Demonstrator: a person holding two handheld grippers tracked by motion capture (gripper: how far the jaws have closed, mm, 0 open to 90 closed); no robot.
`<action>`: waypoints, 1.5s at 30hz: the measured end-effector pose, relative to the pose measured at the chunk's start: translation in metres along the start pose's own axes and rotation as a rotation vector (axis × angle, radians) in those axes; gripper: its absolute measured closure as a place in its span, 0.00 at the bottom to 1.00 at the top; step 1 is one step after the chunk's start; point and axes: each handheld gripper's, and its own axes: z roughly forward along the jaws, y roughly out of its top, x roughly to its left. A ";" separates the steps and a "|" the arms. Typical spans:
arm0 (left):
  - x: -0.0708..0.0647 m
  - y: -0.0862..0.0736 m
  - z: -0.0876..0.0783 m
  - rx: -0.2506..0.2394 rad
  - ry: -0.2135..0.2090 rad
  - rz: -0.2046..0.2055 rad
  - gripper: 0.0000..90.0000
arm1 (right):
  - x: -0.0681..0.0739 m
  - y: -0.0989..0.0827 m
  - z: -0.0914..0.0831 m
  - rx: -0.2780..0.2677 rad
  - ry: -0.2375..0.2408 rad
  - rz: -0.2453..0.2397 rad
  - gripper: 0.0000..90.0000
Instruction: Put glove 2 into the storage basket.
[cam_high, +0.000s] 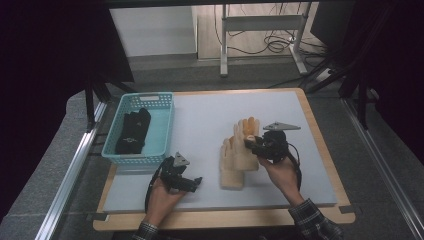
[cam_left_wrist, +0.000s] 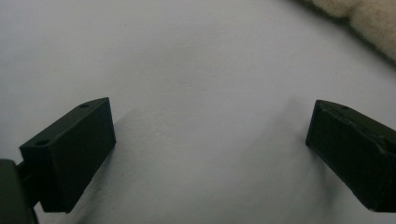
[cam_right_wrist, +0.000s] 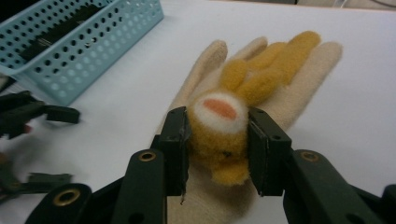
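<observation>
— White tabletop (cam_high: 210, 125), blue basket (cam_high: 162, 127) far left; what's inside?

— Something black (cam_high: 132, 131), hard to identify.

— The gloves?

— Cream glove (cam_high: 236, 160) lies centre-right; right gripper (cam_right_wrist: 218, 144) clamps the yellow glove (cam_right_wrist: 233, 126) above it, cuff hidden. Left gripper (cam_left_wrist: 210, 154) gapes, empty.

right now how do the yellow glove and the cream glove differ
The yellow glove is clamped in the right tool; the cream glove lies flat on the table. The yellow glove is mustard with a white-and-orange patch; the cream glove is plain and pale. Both are fuzzy knit.
</observation>
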 end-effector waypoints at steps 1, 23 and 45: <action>0.000 0.000 0.000 0.000 0.000 0.000 0.02 | 0.005 -0.003 0.000 0.000 0.002 0.010 0.68; 0.000 0.000 0.000 0.000 0.000 -0.001 0.02 | 0.026 -0.046 0.041 0.051 0.022 0.040 0.47; 0.000 0.000 0.000 0.002 -0.001 0.001 0.02 | -0.038 -0.065 0.020 0.120 0.098 -0.070 0.84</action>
